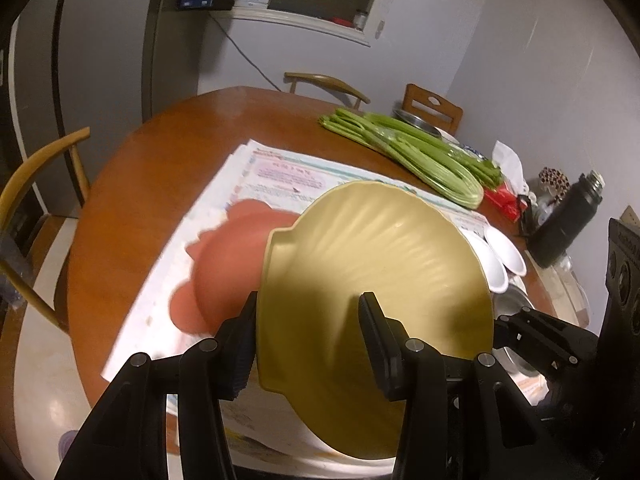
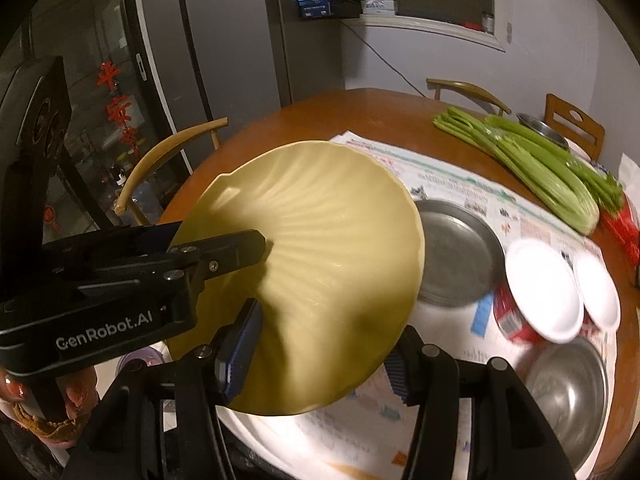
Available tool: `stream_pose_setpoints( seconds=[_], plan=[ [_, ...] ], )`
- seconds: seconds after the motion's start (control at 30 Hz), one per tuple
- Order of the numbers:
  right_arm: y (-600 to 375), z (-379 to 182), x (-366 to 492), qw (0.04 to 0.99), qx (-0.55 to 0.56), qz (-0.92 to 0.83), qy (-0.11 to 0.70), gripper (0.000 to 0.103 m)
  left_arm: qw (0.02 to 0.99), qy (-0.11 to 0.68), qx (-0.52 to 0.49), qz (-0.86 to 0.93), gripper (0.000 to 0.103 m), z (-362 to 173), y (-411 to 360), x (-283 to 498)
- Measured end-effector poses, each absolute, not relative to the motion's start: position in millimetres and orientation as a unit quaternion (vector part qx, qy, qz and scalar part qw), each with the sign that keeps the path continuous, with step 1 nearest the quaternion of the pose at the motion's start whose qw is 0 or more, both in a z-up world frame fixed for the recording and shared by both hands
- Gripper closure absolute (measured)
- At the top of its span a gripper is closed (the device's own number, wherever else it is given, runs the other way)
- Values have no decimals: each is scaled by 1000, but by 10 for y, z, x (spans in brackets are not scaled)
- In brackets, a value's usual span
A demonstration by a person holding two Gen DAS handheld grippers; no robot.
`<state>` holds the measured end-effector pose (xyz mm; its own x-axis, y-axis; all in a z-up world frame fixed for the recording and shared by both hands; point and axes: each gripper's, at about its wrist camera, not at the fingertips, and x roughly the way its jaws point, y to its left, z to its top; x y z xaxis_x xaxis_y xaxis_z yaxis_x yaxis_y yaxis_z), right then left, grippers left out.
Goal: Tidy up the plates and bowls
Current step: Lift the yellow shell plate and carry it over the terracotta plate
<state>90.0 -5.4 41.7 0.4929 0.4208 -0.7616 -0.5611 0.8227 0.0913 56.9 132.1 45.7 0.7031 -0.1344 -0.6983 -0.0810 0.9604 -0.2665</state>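
- Two grippers hold my yellow shell plate (image 1: 372, 280) tilted above the papered table (image 1: 132, 184): left gripper (image 1: 308, 340) clamps its near rim, right gripper (image 2: 320, 344) pinches the opposite edge.
- I worry that uneven pulls could twist it loose onto the pink plate (image 1: 224, 264) or steel pan (image 2: 460, 256).
- Pads beneath the plate stay hidden; motion blur softens the white bowls (image 2: 544, 288).

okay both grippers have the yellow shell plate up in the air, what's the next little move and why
Probably carry the yellow shell plate toward the pink plate and lower it there: the left gripper and right gripper both clamp its rim, and that similarly scalloped plate lies open on the newspaper.
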Motion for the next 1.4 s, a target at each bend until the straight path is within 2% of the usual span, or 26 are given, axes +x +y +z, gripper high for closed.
stream_pose_setpoints(
  seconds=[0.33,0.9,1.4],
  plan=[
    [303,615,1290,859,-74,297,410,46,913,387,-131,1,54,646,1674,860],
    [593,121,1551,833,-73,293,463,46,891,434,-131,21,54,91,1869,1121],
    [634,-92,1632,832,-93,273,474,46,890,441,-111,34,54,-91,1812,1207]
  ],
)
